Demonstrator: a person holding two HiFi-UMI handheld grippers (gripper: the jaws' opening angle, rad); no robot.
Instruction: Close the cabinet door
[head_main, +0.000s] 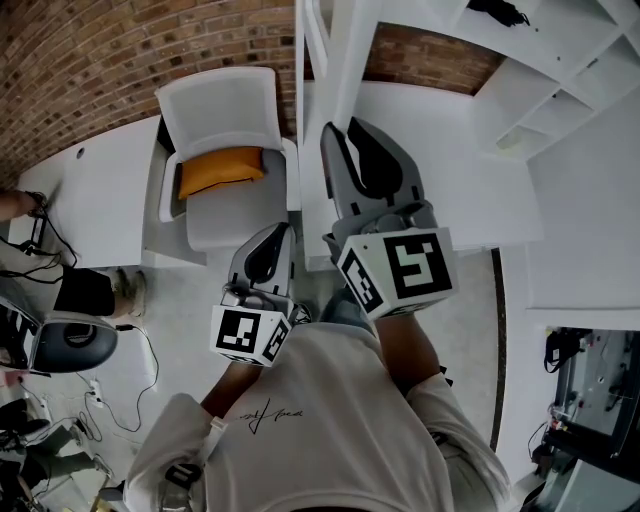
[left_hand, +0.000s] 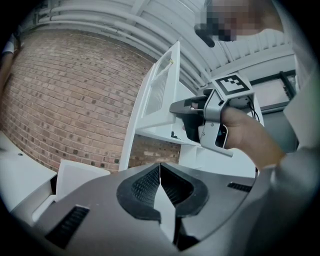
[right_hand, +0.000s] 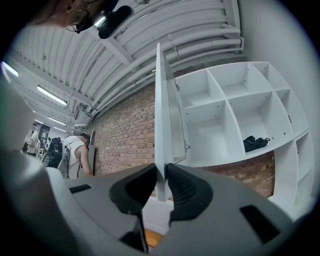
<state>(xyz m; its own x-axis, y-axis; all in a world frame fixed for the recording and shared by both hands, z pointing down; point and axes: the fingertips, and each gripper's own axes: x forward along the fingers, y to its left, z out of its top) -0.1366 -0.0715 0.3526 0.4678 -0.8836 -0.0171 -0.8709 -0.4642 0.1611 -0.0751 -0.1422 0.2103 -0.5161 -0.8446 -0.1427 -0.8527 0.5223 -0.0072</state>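
Cabinet door: open, free edge pinched by right gripper for swinging shut; left gripper pressed together, empty, near door.

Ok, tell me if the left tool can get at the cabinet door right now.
Probably yes. Nothing stands between the left tool and the open door, and its face is bare. The right tool grips its edge, and the left tool's jaws are together, so pushing looks easier than gripping.

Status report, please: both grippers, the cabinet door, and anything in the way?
Left hand-held gripper shut, empty. Right hand-held gripper shut on cabinet door edge. Door open. Black item lies back on shelf.
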